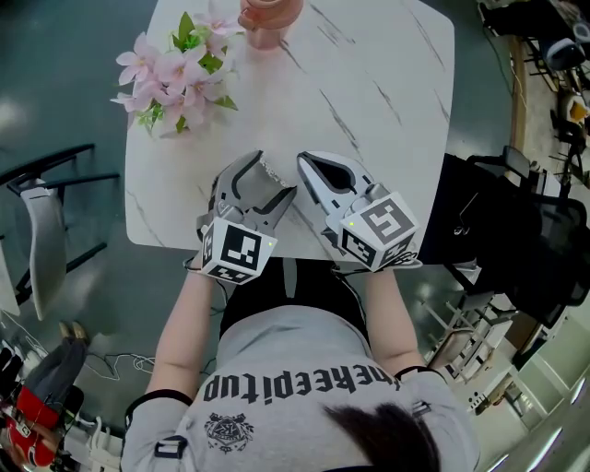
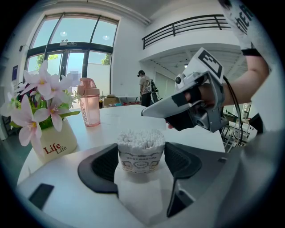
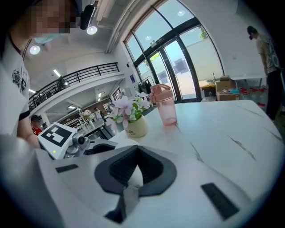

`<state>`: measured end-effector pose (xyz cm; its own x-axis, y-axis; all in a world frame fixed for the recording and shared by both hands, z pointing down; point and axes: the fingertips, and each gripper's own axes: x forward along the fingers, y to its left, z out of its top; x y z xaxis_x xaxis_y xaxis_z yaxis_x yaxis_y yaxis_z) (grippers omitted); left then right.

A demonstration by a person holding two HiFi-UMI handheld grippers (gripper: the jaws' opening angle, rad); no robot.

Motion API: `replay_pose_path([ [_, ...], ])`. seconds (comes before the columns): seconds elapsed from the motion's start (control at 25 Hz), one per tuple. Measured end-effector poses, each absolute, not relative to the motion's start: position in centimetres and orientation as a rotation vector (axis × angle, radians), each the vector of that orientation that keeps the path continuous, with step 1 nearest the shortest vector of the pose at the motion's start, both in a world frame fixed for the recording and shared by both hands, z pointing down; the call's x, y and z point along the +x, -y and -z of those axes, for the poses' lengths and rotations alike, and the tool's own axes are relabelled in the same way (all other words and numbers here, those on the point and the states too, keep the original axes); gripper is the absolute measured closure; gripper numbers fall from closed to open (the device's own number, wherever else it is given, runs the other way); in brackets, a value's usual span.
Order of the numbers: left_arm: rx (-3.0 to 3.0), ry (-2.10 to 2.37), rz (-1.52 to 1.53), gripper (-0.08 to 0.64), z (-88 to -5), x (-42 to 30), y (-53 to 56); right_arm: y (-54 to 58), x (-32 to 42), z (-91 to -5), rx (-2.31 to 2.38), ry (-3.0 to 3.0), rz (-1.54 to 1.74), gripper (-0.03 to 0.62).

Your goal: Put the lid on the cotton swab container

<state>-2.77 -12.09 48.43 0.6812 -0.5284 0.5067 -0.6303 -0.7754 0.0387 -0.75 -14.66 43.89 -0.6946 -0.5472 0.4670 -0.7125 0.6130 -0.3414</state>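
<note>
A small round cotton swab container (image 2: 140,153), packed with white swabs and without a lid, stands on the white marble table (image 1: 387,92) near its front edge. My left gripper (image 2: 140,164) is shut on it, a dark pad pressing each side. From the head view only the swab tops (image 1: 273,172) show between the left gripper's (image 1: 267,182) jaws. My right gripper (image 1: 312,164) hovers just right of the container, jaws shut with the tips meeting and nothing seen between them. The right gripper view shows the same shut right gripper (image 3: 135,151). No lid shows in any view.
A cream vase of pink flowers (image 1: 180,74) stands at the table's far left, and a pink bottle (image 1: 267,18) at the far edge. A chair (image 1: 41,240) is off the table's left side, and dark chairs (image 1: 516,230) off its right.
</note>
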Motion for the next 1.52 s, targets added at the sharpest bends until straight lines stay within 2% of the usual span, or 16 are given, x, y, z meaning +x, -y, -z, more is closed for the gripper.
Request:
replay_pose_path([
  [1.52,2.707,0.932,-0.704,0.227,-48.4,-2.7,12.1,13.6,-3.0,-44.4,0.853,2.337,-0.653,0.581],
])
